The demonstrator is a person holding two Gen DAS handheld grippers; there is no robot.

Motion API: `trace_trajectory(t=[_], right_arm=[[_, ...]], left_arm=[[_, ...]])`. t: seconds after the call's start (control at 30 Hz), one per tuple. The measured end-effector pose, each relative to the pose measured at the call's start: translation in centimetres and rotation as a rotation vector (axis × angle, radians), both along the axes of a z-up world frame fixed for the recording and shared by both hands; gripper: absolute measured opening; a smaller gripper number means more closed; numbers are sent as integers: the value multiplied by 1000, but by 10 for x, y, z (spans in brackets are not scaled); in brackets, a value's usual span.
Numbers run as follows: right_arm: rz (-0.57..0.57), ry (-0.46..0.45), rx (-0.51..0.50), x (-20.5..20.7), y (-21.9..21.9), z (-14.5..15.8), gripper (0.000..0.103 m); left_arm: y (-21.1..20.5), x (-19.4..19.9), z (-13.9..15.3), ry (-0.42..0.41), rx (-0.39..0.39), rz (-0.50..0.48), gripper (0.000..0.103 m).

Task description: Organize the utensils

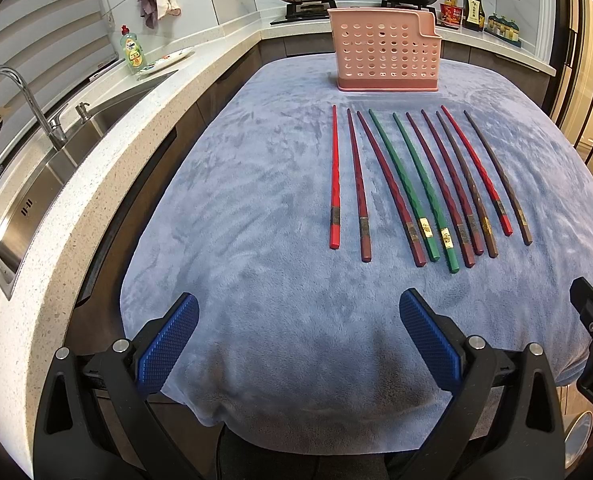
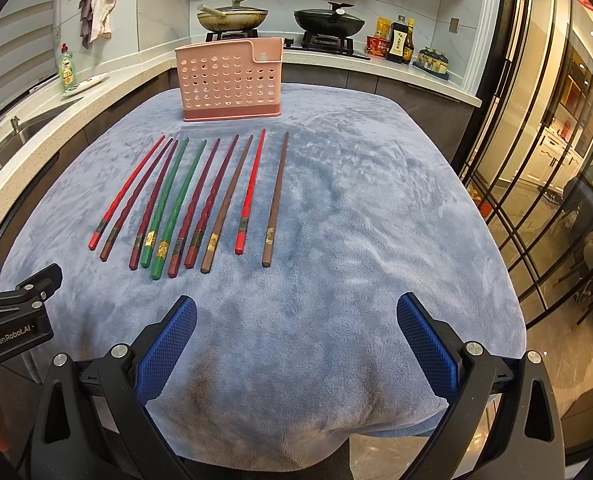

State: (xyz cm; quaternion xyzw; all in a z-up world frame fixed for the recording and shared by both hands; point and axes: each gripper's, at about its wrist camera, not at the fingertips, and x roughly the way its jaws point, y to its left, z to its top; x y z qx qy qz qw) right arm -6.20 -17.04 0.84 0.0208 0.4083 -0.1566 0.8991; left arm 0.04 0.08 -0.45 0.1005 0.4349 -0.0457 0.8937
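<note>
Left wrist view: ten red, maroon, green and brown chopsticks in a row at 1 o'clock.
Holder: pink perforated plastic caddy at 12 o'clock, beyond them.
Surface: blue fleece cloth.
Left tongs: apart, holding nothing.
Right tongs: apart, holding nothing.

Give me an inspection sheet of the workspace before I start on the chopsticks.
Surface: blue fleece cloth over the table, wrinkled.
Job's things: ten chopsticks in a row, tips toward the pink perforated holder, which stands upright beyond them.
Clutter: nothing seen on the cloth.
Grippers: left tool and right tool open, holding nothing, short of the chopsticks.
Cables: nothing seen.
Surroundings: sink left, two pans on the stove behind.
</note>
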Motion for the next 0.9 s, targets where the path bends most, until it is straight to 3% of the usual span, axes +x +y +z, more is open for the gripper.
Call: trace_trajectory(t=[0.9], right_arm=[[1, -2, 1, 0, 1, 1, 96]], left_arm=[[-1, 0, 0, 0, 3, 1, 96]])
